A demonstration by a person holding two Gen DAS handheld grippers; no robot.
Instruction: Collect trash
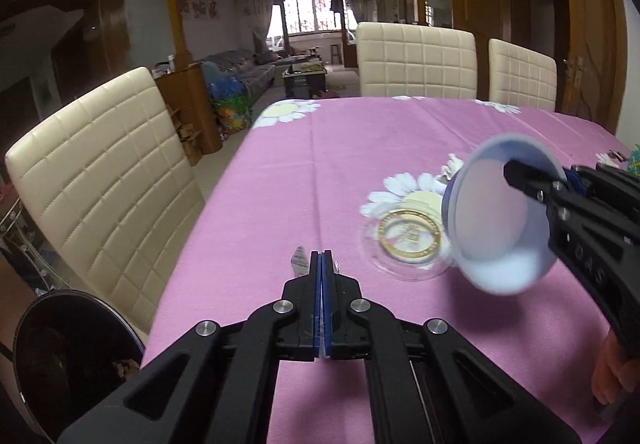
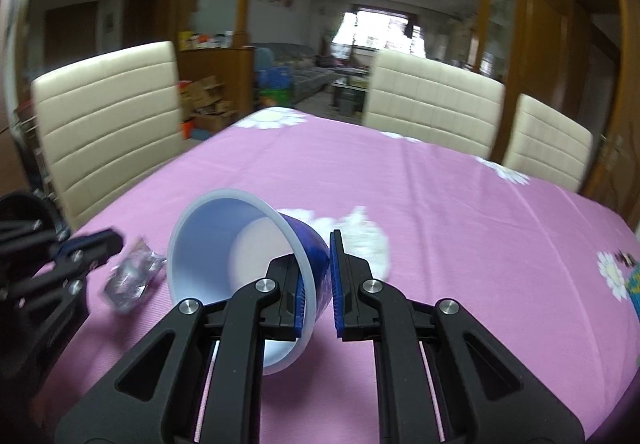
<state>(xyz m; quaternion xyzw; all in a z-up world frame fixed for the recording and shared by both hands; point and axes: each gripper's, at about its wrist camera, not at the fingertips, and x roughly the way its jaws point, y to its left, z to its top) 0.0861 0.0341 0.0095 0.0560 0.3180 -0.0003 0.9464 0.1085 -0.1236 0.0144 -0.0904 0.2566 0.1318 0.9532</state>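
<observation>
My left gripper (image 1: pixel 321 254) is low over the pink tablecloth (image 1: pixel 320 171), jaws together, pinching a crumpled silvery wrapper (image 1: pixel 298 262) that pokes out beside the tips. The right wrist view shows the same wrapper (image 2: pixel 132 276) at that gripper's tip (image 2: pixel 108 242). My right gripper (image 2: pixel 314 250) is shut on the wall of a blue cup (image 2: pixel 240 244) with a white inside. One finger is inside, one outside. The cup (image 1: pixel 500 215) is tilted, its mouth facing left. A clear round lid with a gold ring (image 1: pixel 408 240) lies flat between the two grippers.
A crumpled white tissue (image 2: pixel 360 240) lies behind the cup. Cream padded chairs (image 1: pixel 104 179) (image 1: pixel 416 59) stand at the left and far sides of the table. A black round bin (image 1: pixel 76 356) sits below the table's left edge. A colourful item (image 2: pixel 630 280) lies at the right edge.
</observation>
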